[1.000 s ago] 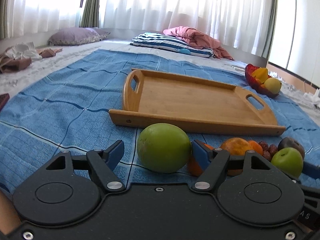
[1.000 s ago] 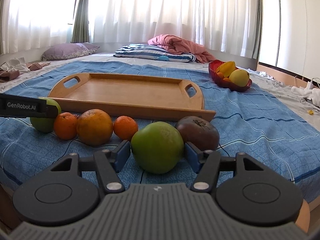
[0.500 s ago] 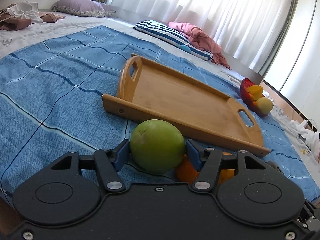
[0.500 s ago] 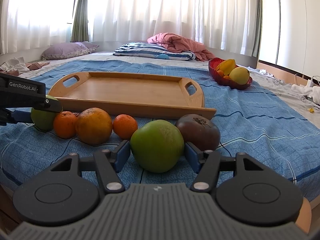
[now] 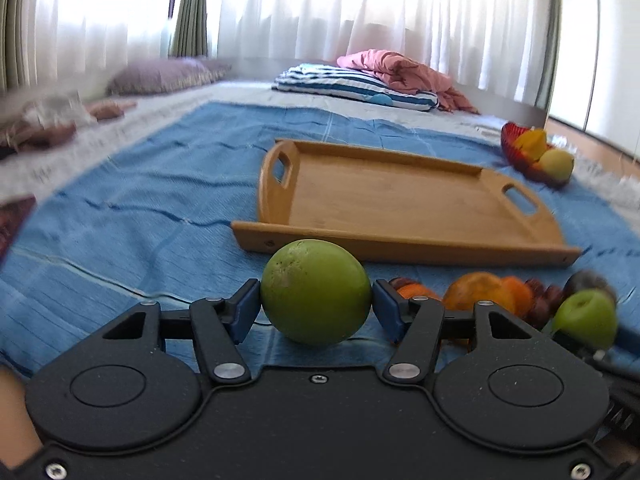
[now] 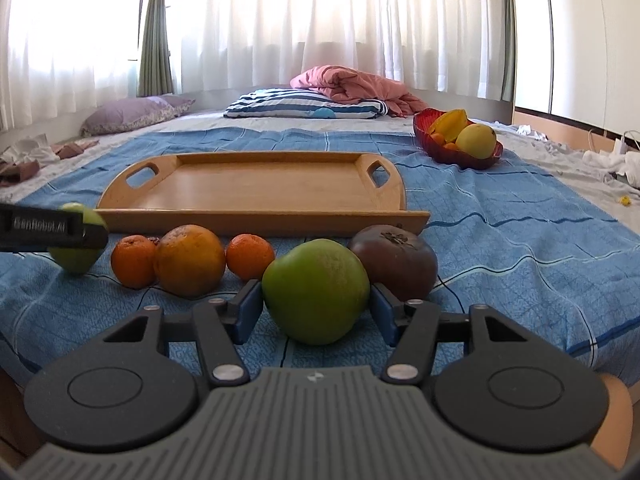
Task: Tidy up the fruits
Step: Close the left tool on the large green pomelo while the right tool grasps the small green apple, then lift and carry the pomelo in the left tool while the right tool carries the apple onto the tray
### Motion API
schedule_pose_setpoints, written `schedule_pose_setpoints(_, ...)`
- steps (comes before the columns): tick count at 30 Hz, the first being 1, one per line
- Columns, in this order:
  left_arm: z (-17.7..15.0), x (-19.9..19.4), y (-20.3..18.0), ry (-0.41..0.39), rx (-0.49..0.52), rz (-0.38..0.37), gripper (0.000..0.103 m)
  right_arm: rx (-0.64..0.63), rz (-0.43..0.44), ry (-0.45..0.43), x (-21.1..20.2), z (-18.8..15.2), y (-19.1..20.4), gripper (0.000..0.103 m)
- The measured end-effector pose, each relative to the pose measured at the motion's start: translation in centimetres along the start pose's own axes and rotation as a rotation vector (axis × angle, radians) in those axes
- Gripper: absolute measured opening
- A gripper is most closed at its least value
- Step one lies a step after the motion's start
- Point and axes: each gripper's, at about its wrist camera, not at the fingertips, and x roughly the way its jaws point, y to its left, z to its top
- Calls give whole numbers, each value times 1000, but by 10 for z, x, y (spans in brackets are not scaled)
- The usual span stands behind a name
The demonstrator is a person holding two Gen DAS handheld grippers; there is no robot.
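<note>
My left gripper (image 5: 316, 306) is shut on a round green fruit (image 5: 316, 292), with both blue pads against its sides, just in front of the wooden tray (image 5: 400, 246). In the right wrist view, that same gripper shows as a black bar (image 6: 44, 228) across the fruit (image 6: 80, 258) at the far left. My right gripper (image 6: 316, 302) is closing on a green apple (image 6: 316, 288) that rests on the blue cloth, and its pads touch the apple's sides. A large orange (image 6: 189, 258), two small oranges (image 6: 134, 260) and a dark brown fruit (image 6: 394, 258) lie in a row before the tray (image 6: 260, 218).
A red bowl (image 6: 460, 156) with yellow fruit stands at the back right of the blue cloth (image 6: 500, 216). Pillows and a pink blanket (image 6: 352, 82) lie beyond the tray. Crumpled clothes sit at the far left.
The left gripper's jaws have closed onto the green fruit, and its view swung down and left, then back. The right wrist view is nearly unchanged.
</note>
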Motion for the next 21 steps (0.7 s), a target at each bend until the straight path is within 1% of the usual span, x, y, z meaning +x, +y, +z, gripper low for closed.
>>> schedule_pose_setpoints(3, -7, -2, -6, -12, 57, 35, 59, -7, 1, -4, 0, -1, 0, 61)
schedule_pose_setpoints(5, -11, 0, -5, -2, 52, 29, 59, -10, -1, -6, 0, -1, 1, 61)
schedule_pose_setpoints(8, -12, 1, -3, -22, 43, 32, 60, -20, -4, -7, 0, -1, 2, 62)
schedule_pose_setpoints(9, -12, 2, -3, -26, 46, 36, 60, -21, -1, -6, 1, -1, 3, 62)
schedule_pose_setpoints(12, -10, 5, -4, -44, 46, 44, 68, -22, 0, -6, 0, 0, 3, 62)
schedule_pose_setpoints(17, -8, 19, 4, 0, -6, -1, 69, -33, 0, -5, 1, 0, 4, 62)
schedule_pose_setpoints(21, -8, 24, 6, 9, -35, -16, 66, -39, 0, -5, 1, -1, 5, 62)
